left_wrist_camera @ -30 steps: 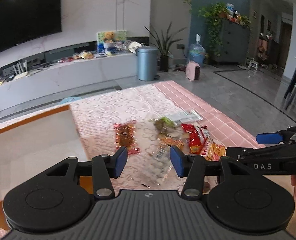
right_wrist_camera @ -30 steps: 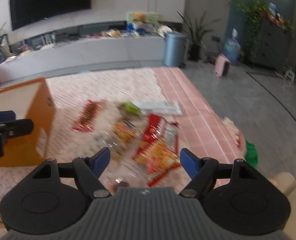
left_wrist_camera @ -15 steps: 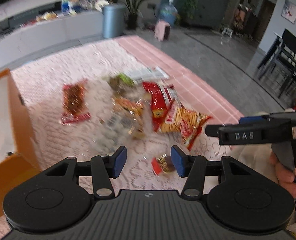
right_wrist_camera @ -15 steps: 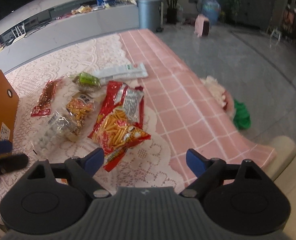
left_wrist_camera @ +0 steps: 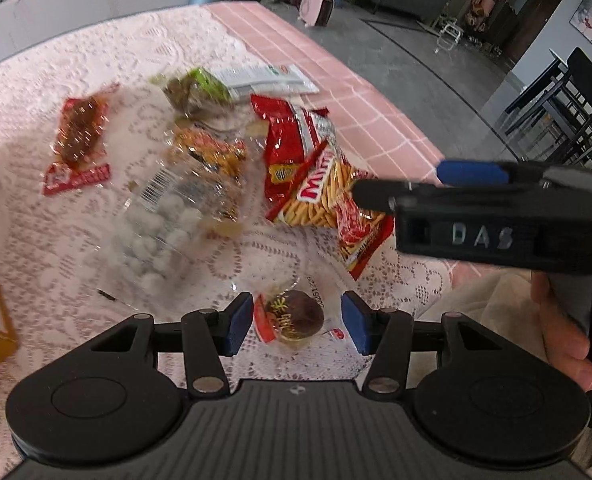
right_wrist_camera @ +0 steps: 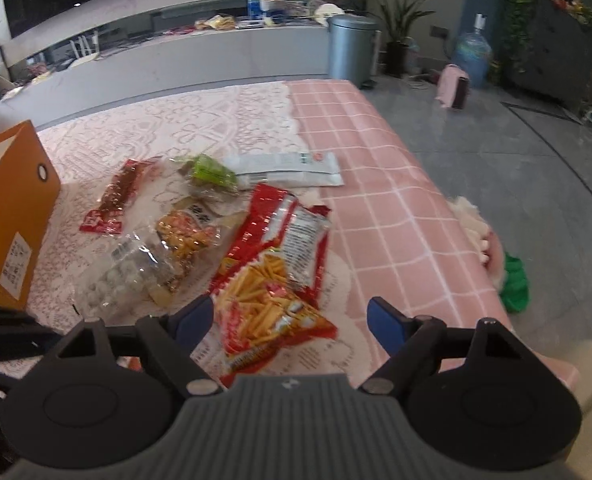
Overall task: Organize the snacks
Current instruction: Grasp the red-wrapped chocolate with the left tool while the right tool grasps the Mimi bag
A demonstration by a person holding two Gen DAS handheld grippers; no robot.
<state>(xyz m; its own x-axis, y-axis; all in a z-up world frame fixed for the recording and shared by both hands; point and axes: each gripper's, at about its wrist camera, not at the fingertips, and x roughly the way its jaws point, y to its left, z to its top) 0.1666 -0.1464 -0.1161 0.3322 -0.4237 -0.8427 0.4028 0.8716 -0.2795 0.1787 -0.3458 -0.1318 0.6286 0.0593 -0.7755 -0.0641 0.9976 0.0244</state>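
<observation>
A small round brown snack in a clear wrapper lies on the lace cloth between the blue pads of my left gripper. The pads stand apart from it, so that gripper is open. My right gripper hovers over the near end of a red bag of fries-shaped crisps. Its jaws are closing, wide apart, with the bag between them untouched. Further back lie a clear bag of white balls, an orange snack pack, a green pack, a white flat pack and a red meat-strip pack.
An orange box stands at the table's left. The pink checked cloth runs to the table's right edge, with floor beyond. A person's hand holds the right gripper's handle. A cream cushion sits at the near right corner.
The left gripper tipped downward and came in over the table; the small round snack now lies between its fingers. The right gripper sank toward the crisps bag, and its jaws widened, then narrowed slightly.
</observation>
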